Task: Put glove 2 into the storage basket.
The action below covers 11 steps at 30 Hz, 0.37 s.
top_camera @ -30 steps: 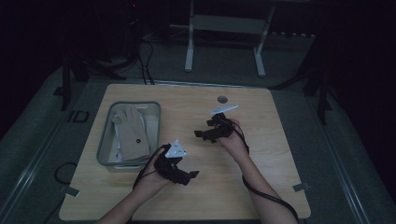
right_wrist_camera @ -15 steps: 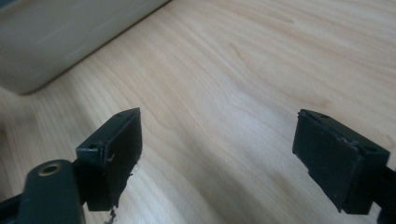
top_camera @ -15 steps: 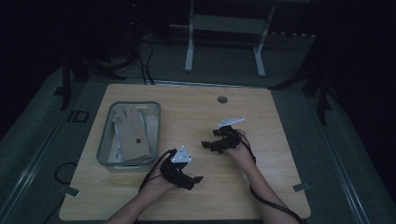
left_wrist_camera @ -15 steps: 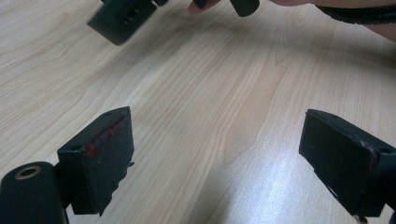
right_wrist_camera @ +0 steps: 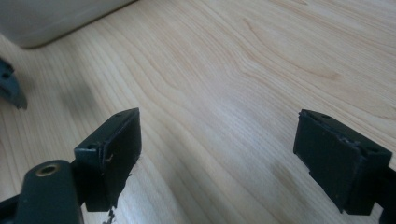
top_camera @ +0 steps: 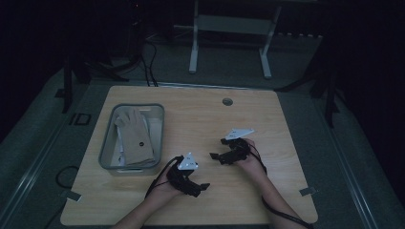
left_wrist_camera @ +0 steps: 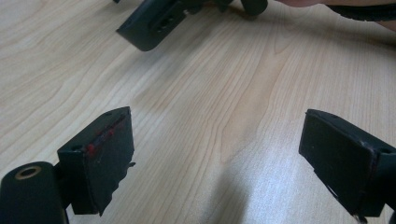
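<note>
High view, table (top_camera: 200, 119): light wood, with a small round hole (top_camera: 227, 101) near its far edge.
High view, bin (top_camera: 106, 157): grey, on the table's left half, with beige cloth (top_camera: 135, 138) and pale pieces lying inside it.
High view, left gripper (top_camera: 203, 187): held in the left hand (top_camera: 165, 187) low over the table's near middle, just right of the bin's near corner, jaws pointing right.
High view, right gripper (top_camera: 216, 156): held in the right hand (top_camera: 248, 157) right of centre, jaws pointing left, near the left gripper but apart from it.
Left gripper view, left gripper (left_wrist_camera: 215, 154): jaws stand wide, with bare wood between them and nothing in the gap; they sit low over the table.
Left gripper view, right gripper (left_wrist_camera: 154, 23): one of its black jaws shows at the top, close above the wood.
Right gripper view, right gripper (right_wrist_camera: 217, 156): jaws wide apart, holding nothing, bare table between them.
Right gripper view, bin (right_wrist_camera: 51, 18): its grey wall shows at top left, well clear of the jaws.
Right gripper view, left gripper (right_wrist_camera: 10, 86): a dark tip of it shows at the left edge.
</note>
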{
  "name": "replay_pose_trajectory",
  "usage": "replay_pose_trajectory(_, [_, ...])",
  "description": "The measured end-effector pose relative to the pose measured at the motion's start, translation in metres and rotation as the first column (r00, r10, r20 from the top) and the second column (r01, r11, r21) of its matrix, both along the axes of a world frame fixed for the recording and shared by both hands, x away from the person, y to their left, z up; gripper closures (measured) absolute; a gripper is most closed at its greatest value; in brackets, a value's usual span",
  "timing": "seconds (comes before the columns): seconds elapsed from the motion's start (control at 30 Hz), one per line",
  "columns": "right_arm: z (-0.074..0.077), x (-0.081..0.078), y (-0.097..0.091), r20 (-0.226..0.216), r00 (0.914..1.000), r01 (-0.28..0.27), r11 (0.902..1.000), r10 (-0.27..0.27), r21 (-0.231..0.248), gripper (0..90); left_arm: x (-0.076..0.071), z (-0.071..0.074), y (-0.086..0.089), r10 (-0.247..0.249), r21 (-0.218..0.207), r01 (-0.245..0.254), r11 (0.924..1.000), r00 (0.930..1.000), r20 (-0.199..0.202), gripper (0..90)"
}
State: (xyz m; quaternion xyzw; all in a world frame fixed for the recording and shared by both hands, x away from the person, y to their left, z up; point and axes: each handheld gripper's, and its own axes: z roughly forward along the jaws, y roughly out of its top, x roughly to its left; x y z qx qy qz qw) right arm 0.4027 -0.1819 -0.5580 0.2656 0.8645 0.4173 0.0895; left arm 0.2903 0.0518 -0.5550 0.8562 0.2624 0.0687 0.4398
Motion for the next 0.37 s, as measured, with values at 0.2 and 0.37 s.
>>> replay_pose_trajectory(0.2, [-0.0025, -0.0041, -0.0041, 0.013, 0.9998, -0.017, 0.9999, 0.017, 0.0, 15.1, 0.0014, -0.0028, 0.0013, 0.0, 0.0, 0.0, 1.0, 1.0, -0.007, 10.6])
replay_pose_trajectory(0.37, [-0.0027, -0.0042, -0.0061, 0.015, 0.9998, -0.013, 0.9999, 0.012, 0.009, 15.2, 0.0015, -0.0024, 0.0016, -0.002, 0.0, 0.002, 1.0, 1.0, -0.004, 10.6])
